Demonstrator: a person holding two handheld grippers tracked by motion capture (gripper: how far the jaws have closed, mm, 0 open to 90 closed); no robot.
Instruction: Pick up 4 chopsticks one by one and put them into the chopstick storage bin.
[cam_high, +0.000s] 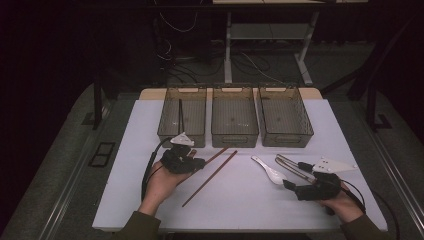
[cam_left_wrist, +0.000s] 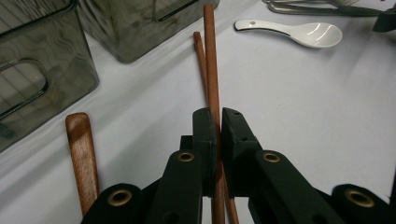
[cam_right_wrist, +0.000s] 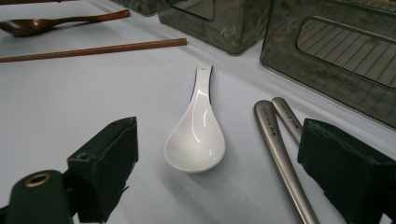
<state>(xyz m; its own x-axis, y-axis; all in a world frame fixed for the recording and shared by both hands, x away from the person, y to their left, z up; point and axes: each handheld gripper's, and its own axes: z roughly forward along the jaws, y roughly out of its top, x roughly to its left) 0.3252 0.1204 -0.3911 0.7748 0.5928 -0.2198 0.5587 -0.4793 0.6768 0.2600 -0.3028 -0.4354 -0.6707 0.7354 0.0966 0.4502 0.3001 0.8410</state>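
Note:
My left gripper (cam_high: 200, 163) (cam_left_wrist: 218, 114) is shut on a reddish-brown chopstick (cam_high: 216, 155) (cam_left_wrist: 211, 56), which runs straight out between its jaws. A second chopstick (cam_high: 210, 177) (cam_left_wrist: 200, 51) lies on the white table cover just beneath it. My right gripper (cam_high: 289, 185) (cam_right_wrist: 219, 136) hovers open low over a white ceramic spoon (cam_high: 270, 172) (cam_right_wrist: 196, 135), one jaw on each side and touching nothing. Two metal utensil handles (cam_high: 292, 167) (cam_right_wrist: 280, 149) lie beside the spoon, close to one jaw.
Three translucent grey bins (cam_high: 182, 131) (cam_high: 234, 134) (cam_high: 286, 134) stand in a row at the back of the table; the left one holds a dark slim item. A wooden spoon (cam_left_wrist: 81, 154) (cam_right_wrist: 46, 23) lies beside my left gripper.

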